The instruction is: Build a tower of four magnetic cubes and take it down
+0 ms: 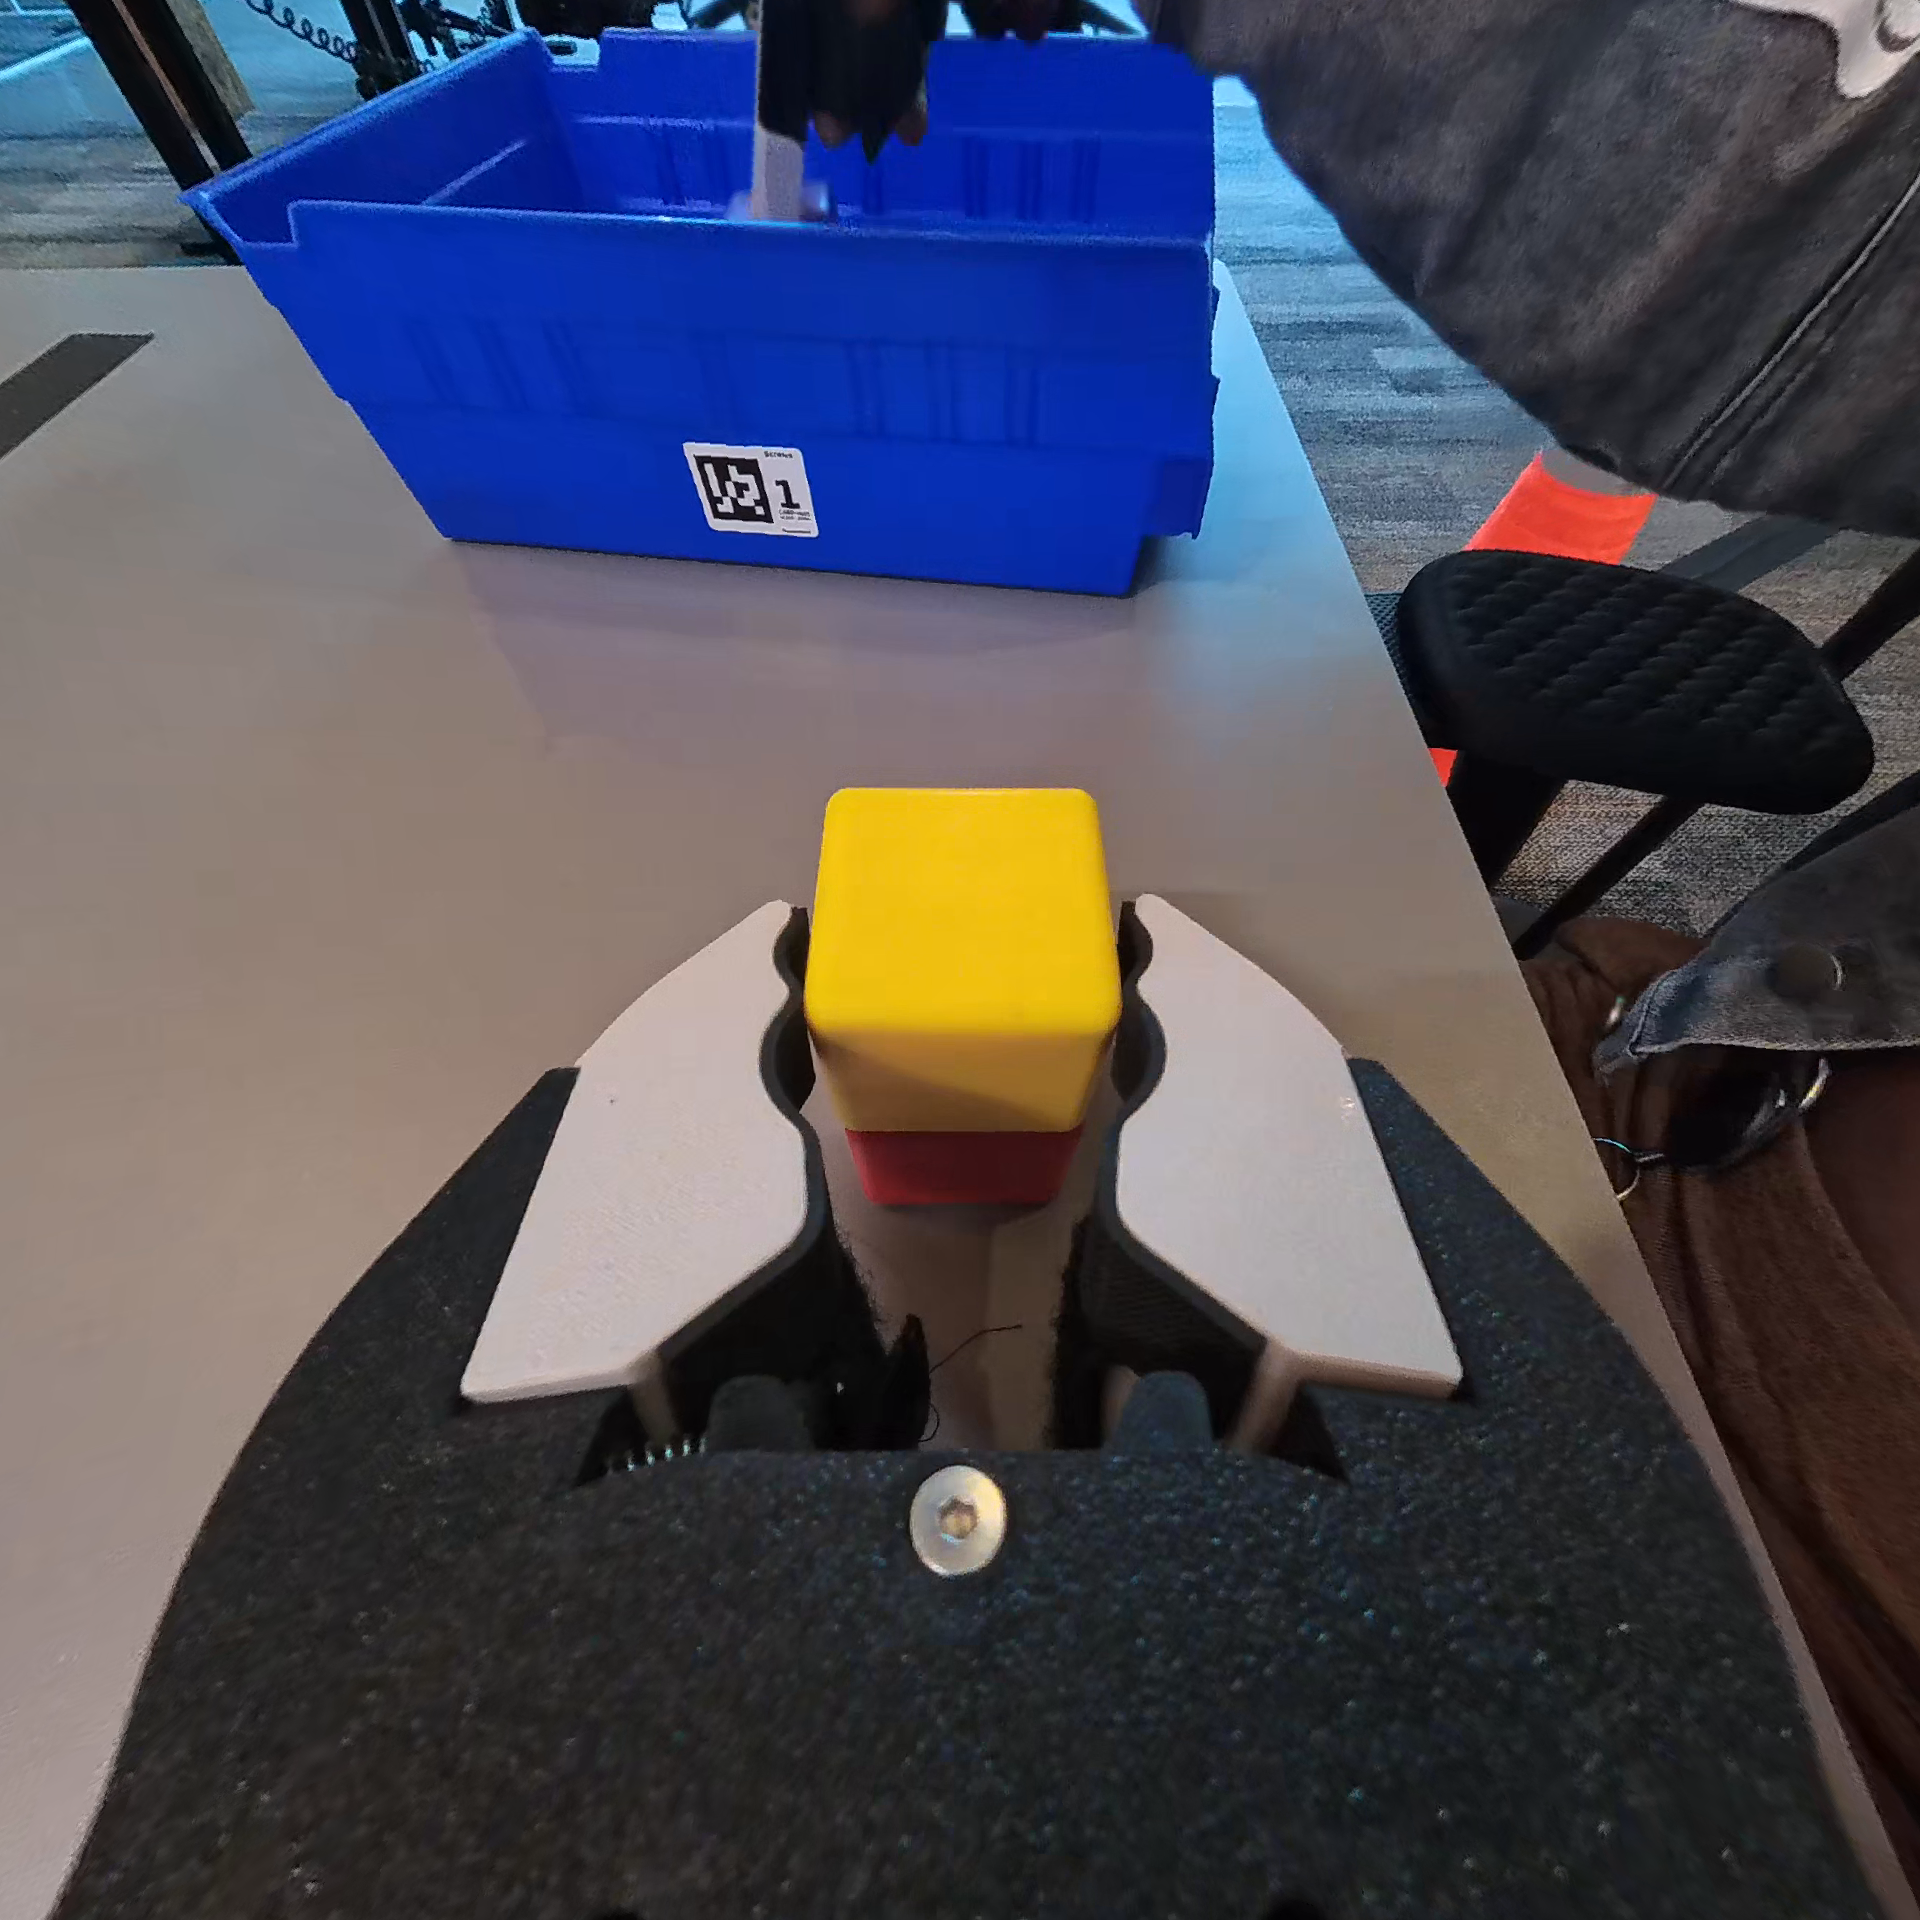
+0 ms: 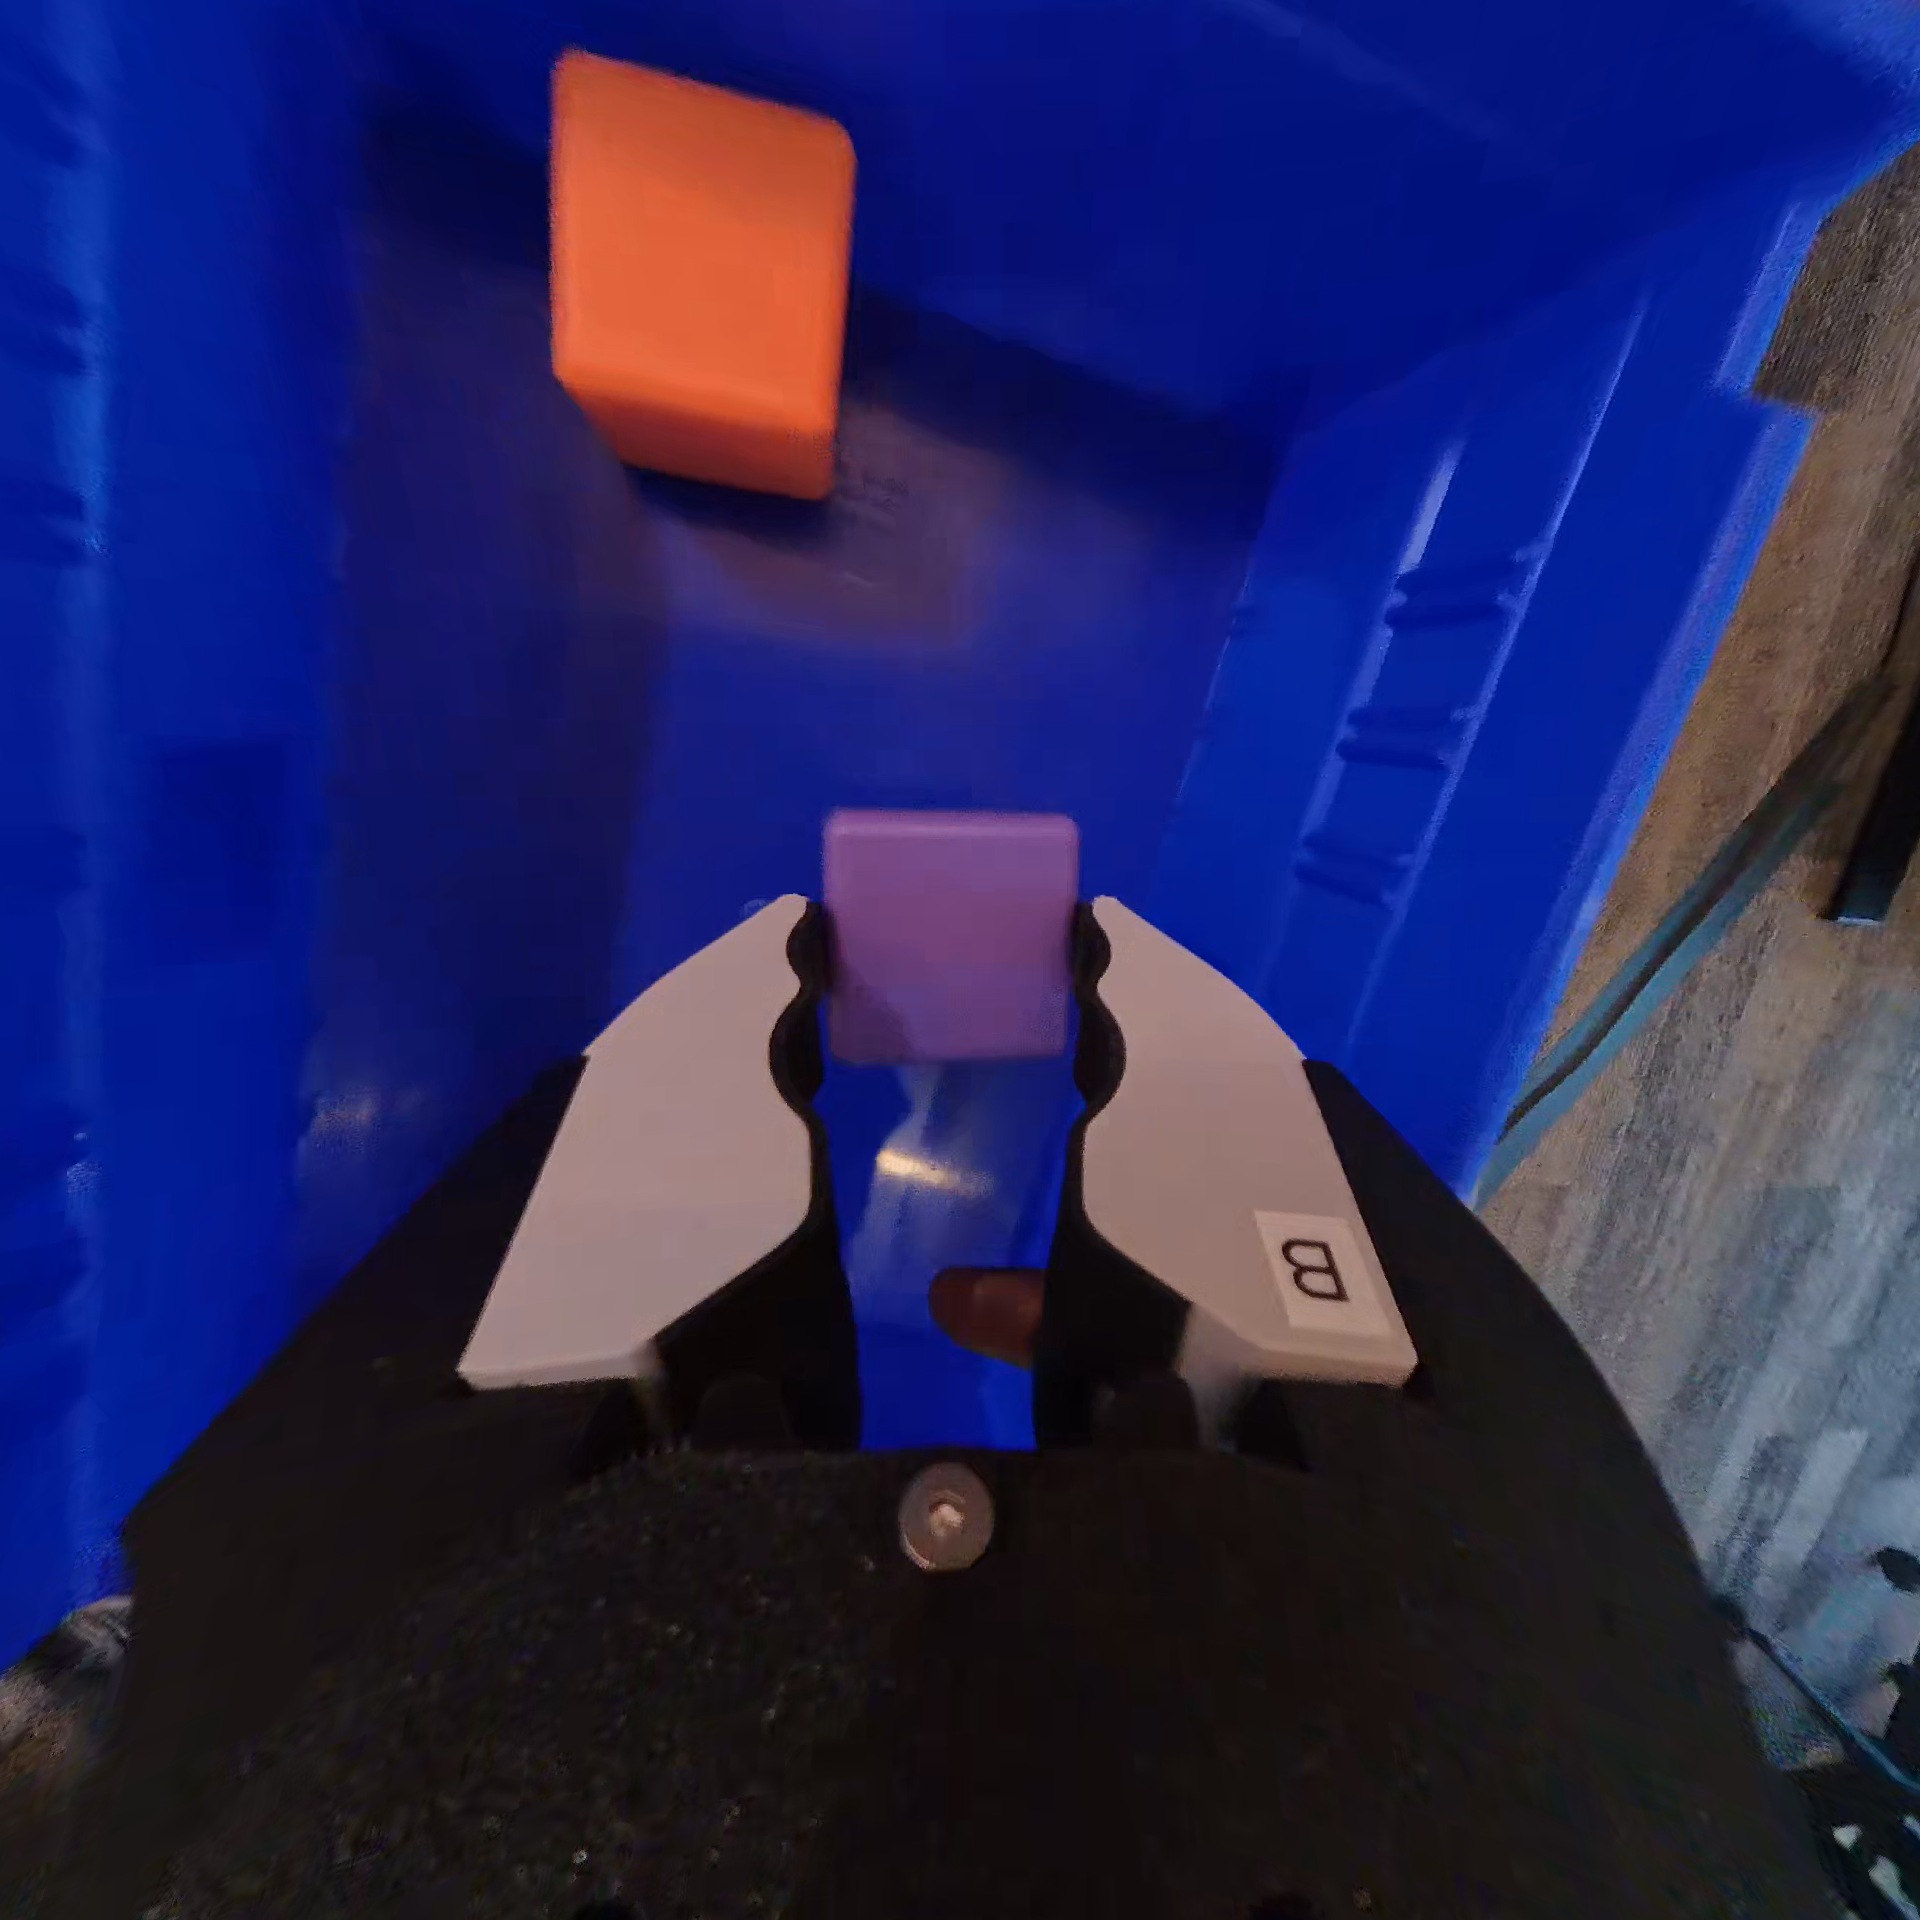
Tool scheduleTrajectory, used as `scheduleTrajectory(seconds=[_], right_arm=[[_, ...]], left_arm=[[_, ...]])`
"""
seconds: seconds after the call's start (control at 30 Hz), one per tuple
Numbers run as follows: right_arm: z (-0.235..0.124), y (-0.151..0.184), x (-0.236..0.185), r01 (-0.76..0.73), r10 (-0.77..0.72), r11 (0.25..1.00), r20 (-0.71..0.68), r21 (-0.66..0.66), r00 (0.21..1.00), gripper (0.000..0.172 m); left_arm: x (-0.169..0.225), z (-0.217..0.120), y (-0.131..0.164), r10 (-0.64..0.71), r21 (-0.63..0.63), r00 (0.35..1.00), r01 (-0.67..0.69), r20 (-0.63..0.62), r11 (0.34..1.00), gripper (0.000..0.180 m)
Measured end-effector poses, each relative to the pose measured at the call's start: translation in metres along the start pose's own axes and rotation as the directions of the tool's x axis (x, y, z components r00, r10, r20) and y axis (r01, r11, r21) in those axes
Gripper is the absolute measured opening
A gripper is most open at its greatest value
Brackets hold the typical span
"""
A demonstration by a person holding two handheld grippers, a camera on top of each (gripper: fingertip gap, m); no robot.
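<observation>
Yellow cube on red cube, stack axis vertical, on near grey tabletop; left gripper clamped on yellow. Right gripper clamps smooth purple cube inside far ribbed blue bin; orange cube beyond

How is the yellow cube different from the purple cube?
The yellow cube sits on a red cube on the table; the purple cube is inside the blue bin. Yellow is in the left hand-held gripper, purple in the right. Both are pinched between pads.
</observation>
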State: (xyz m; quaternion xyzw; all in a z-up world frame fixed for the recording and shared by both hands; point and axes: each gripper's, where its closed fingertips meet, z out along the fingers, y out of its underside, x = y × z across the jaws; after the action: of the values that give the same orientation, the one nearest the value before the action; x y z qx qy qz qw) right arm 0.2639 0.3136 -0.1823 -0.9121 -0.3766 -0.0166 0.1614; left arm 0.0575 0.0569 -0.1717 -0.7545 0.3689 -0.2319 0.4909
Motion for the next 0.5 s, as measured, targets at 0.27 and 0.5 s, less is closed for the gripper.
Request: scheduleTrajectory(seconds=[0.27,0.5], right_arm=[[0.017,0.01,0.0,-0.02,0.02,1.0,0.003,-0.01,1.0,0.046],[-0.007,-0.004,-0.013,-0.017,0.01,0.99,0.048,0.143,0.999,0.069]], left_arm=[[-0.001,-0.001,-0.001,-0.001,0.017,1.0,0.0,0.003,1.0,0.064],[-0.005,-0.007,-0.003,-0.022,0.03,1.0,0.021,0.021,0.999,0.091]])
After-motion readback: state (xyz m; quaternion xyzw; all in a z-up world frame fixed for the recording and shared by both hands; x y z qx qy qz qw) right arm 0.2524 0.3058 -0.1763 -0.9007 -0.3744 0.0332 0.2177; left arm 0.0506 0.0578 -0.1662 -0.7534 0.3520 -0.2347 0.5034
